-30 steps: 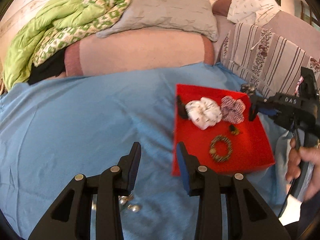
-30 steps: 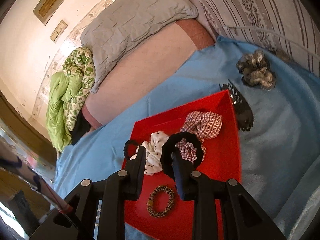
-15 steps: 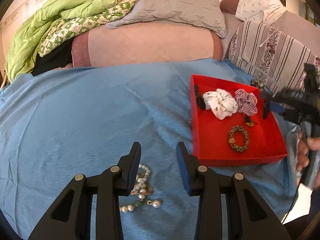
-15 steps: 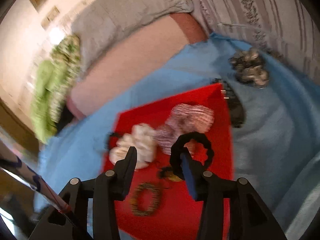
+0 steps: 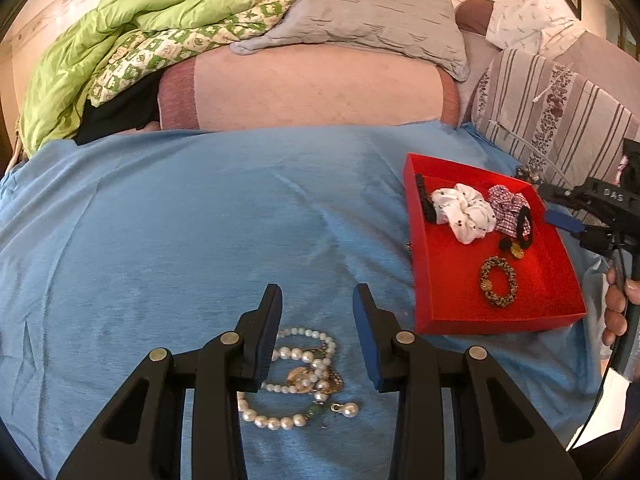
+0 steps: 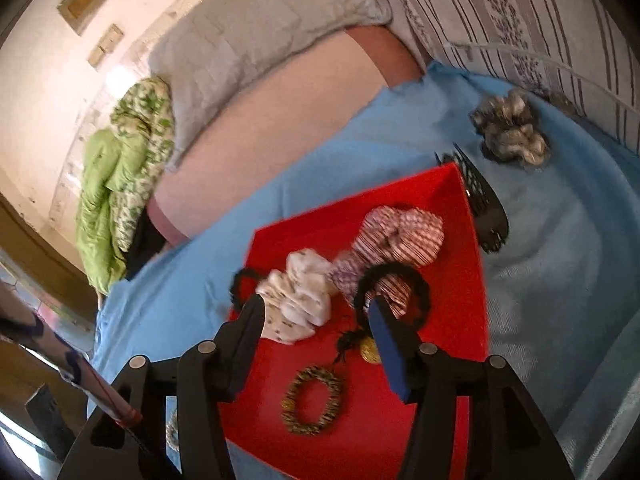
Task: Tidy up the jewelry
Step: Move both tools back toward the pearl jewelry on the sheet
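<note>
Left claw [image 5: 316,312] released above tangled white pearl necklaces [image 5: 304,376]; right claw [image 6: 316,316] released above square red tray [image 6: 460,292], black scrunchie [image 6: 394,276] beneath.

One red tray [image 5: 496,322]. In it lie two fabric scrunchies, white [image 5: 466,212] and plaid [image 5: 506,204], one black hair tie [image 6: 394,284], one leopard-print band [image 5: 499,281] and one small gold piece [image 6: 369,350]. Outside: one grey scrunchie [image 6: 510,130], one black comb [image 6: 486,210], and one tangle of pearl strands [image 5: 304,376] (strand count unclear).
</note>
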Available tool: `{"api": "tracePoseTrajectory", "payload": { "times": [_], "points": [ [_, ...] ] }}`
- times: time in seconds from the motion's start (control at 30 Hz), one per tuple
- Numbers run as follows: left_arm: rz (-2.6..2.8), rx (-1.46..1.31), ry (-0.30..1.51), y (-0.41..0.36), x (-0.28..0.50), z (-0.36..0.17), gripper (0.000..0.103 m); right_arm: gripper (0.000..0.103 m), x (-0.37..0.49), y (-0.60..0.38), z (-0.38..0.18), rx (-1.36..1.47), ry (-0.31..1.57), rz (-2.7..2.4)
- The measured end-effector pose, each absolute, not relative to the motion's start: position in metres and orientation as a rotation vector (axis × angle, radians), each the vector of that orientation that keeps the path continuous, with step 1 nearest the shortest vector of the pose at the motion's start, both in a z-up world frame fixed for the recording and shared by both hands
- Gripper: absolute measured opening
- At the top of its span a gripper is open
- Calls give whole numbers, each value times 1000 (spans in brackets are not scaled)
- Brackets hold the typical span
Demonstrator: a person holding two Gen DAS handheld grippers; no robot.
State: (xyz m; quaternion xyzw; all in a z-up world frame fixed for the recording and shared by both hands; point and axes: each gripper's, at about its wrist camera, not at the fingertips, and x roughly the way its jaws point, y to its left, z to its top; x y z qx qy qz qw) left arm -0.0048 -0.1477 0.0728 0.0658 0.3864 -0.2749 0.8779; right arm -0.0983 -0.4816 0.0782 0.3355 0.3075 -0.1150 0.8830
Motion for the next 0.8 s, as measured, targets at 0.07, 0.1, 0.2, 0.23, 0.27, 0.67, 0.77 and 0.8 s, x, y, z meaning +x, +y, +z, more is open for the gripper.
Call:
{"api": "tracePoseTrajectory", "payload": {
  "times": [0.07, 0.1, 0.2, 0.23, 0.27, 0.67, 0.77, 0.8],
  "points": [
    [-570, 131, 810, -144, -2, 72, 35, 59, -98, -478, 85, 681, 618, -233],
    [-566, 132, 811, -142, -1, 72, 35, 59, -98, -477, 87, 675, 609, -231],
    [-557, 135, 818, -138, 2, 69, 35, 59, -94, -473, 91, 665, 603, -214],
    [-553, 135, 822, -136, 3, 68, 35, 59, -94, -472, 91, 664, 601, -213],
    [-550, 136, 824, -135, 4, 68, 35, 59, -93, -471, 91, 662, 602, -210],
    [-515, 133, 845, -117, 14, 64, 36, 59, -73, -427, 93, 593, 631, -98],
    [-499, 124, 868, -110, 20, 61, 36, 59, -65, -399, 92, 545, 663, -36],
    [-493, 120, 877, -107, 22, 59, 36, 59, -63, -390, 91, 527, 673, -16]
  ]
}}
